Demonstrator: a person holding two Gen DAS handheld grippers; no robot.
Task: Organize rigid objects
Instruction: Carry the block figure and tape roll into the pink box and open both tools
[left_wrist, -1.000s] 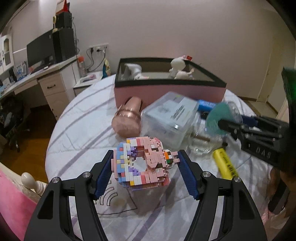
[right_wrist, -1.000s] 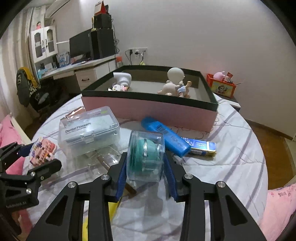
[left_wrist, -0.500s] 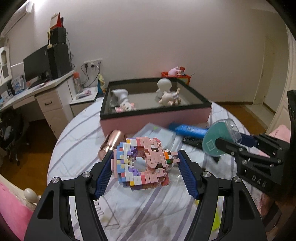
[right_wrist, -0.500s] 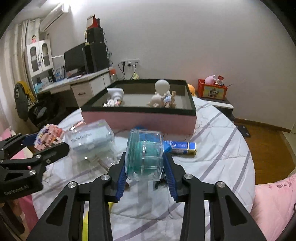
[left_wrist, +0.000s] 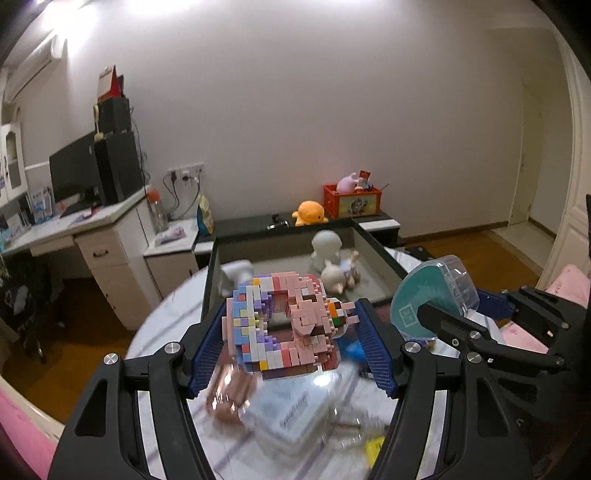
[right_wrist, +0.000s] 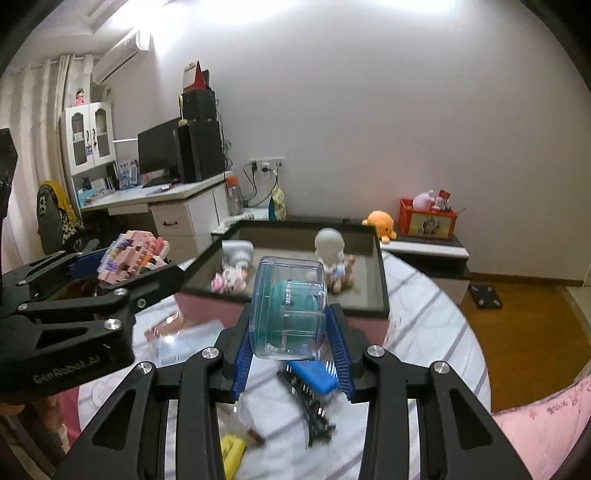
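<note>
My left gripper (left_wrist: 290, 343) is shut on a pink and pastel brick model (left_wrist: 284, 326) and holds it high above the round table. It also shows at the left of the right wrist view (right_wrist: 131, 258). My right gripper (right_wrist: 291, 339) is shut on a clear plastic case with a teal spool inside (right_wrist: 290, 308), also lifted; the case shows at the right of the left wrist view (left_wrist: 432, 299). Ahead stands the pink box with a black rim (right_wrist: 382, 280), holding a pale doll figure (right_wrist: 330, 245) and small toys (right_wrist: 232, 278).
On the striped table cloth (right_wrist: 424, 325) lie a clear flosser box (left_wrist: 291, 413), a copper cup (left_wrist: 231, 391), a blue tube (right_wrist: 314, 376), a dark strip (right_wrist: 312, 406) and a yellow marker (right_wrist: 232, 452). A desk (right_wrist: 166, 199) and low shelf with toys (right_wrist: 428, 221) stand behind.
Both grippers have risen with their loads and tilted up toward the box; the table items have dropped low in both views and blur.
</note>
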